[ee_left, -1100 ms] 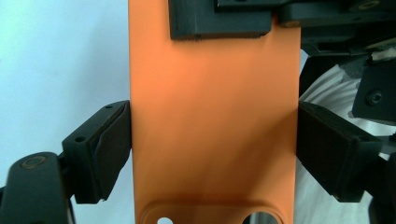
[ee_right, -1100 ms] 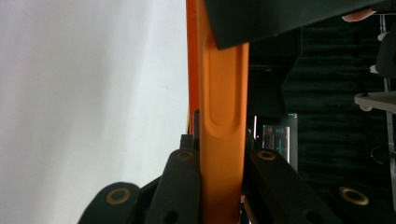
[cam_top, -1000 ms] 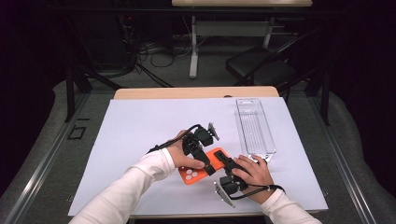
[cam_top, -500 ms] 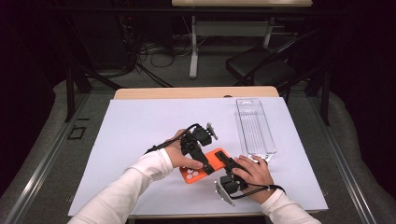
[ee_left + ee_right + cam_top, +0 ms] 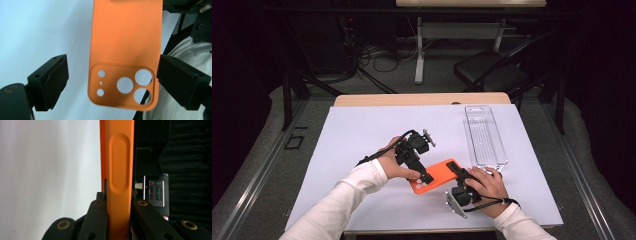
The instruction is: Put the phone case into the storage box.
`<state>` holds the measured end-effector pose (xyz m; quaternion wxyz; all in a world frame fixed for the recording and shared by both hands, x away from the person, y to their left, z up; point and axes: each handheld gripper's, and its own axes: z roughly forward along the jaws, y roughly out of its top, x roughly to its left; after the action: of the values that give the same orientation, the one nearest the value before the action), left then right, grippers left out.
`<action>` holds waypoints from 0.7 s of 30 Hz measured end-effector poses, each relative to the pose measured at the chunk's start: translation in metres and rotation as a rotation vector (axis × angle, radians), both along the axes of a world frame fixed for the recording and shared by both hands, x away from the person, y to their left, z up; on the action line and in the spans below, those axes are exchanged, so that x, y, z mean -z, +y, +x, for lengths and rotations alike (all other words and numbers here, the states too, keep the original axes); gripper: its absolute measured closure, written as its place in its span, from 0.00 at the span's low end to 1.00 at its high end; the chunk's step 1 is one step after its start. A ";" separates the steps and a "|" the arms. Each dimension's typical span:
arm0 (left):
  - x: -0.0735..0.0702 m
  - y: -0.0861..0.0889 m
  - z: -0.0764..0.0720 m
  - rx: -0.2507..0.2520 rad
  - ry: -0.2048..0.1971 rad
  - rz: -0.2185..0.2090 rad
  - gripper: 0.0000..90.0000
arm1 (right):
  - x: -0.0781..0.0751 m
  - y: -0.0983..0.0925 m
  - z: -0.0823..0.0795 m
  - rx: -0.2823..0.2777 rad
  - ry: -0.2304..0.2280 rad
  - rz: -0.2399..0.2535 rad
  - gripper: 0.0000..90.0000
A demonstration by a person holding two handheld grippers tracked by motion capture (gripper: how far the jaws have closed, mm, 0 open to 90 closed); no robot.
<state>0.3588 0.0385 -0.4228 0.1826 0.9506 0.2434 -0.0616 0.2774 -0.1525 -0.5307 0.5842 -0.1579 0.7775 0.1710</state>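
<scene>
- High view first: an orange phone case [image 5: 435,176] sat low over the white sheet [image 5: 362,135] covering the counter [image 5: 422,99], held between the person's two hands.
- Right gripper [image 5: 460,176], on the case's near right side, had its jaws clenched on one edge of the case; in the right gripper view the case's rim [image 5: 119,182], with its long raised button strip, ran straight up out of the pinched jaws.
- Left gripper [image 5: 421,172] stood at the case's left end with its jaws released and spread wide.
- Left gripper view showed the case [image 5: 125,50] between those two pads: one pad stood well clear of it, the other sat just beside its edge near the camera cut-outs, and I couldn't tell if that one touched.
- Clear plastic tray [image 5: 484,135] lay beyond the case, up and to its right, apart from it.
</scene>
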 end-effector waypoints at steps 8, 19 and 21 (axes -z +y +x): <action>-0.004 0.013 0.001 -0.018 -0.028 -0.022 0.14 | -0.002 -0.004 0.000 0.006 0.005 0.015 0.96; -0.010 0.034 0.001 -0.068 -0.078 -0.076 0.17 | -0.004 -0.010 0.001 0.017 0.036 0.057 0.96; -0.010 0.039 0.001 -0.083 -0.087 -0.081 0.18 | -0.003 -0.010 0.001 0.013 0.048 0.060 0.96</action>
<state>0.3599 0.0775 -0.4132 0.2336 0.9333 0.2719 -0.0222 0.2784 -0.1627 -0.5273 0.5711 -0.1309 0.7868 0.1941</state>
